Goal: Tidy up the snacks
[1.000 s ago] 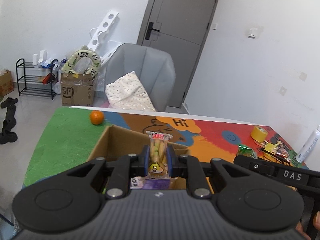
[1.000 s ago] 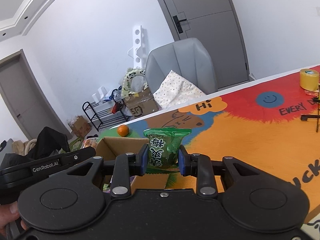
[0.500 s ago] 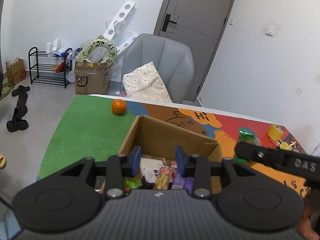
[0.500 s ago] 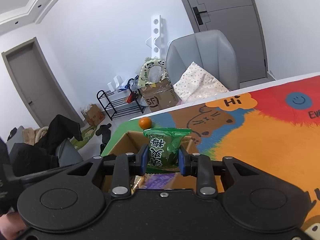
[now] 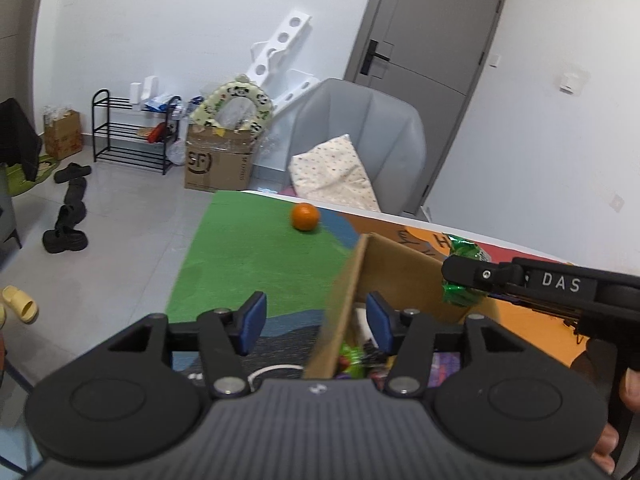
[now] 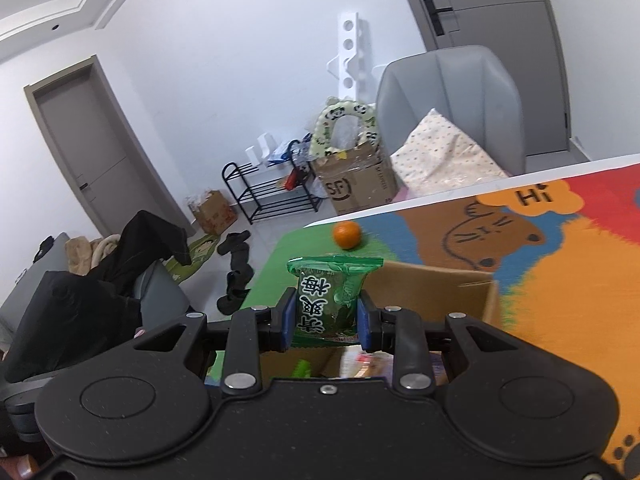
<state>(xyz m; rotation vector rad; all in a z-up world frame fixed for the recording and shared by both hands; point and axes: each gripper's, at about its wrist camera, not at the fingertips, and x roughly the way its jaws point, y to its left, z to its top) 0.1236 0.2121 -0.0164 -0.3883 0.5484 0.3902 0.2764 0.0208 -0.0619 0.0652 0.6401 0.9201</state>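
An open cardboard box holding several snack packets stands on the colourful table mat; it also shows in the right wrist view. My left gripper is open and empty, straddling the box's left wall. My right gripper is shut on a green snack packet with white characters, held above the box's near edge. The same packet shows in the left wrist view over the box's right side, behind the right gripper's body.
An orange lies on the green part of the mat beyond the box. A grey chair with a dotted cushion stands behind the table. A cardboard carton, a shoe rack and shoes sit on the floor to the left.
My left gripper let a yellow snack packet go into the box, opened wide and swung left over the box wall. My right gripper carried the green packet over the box.
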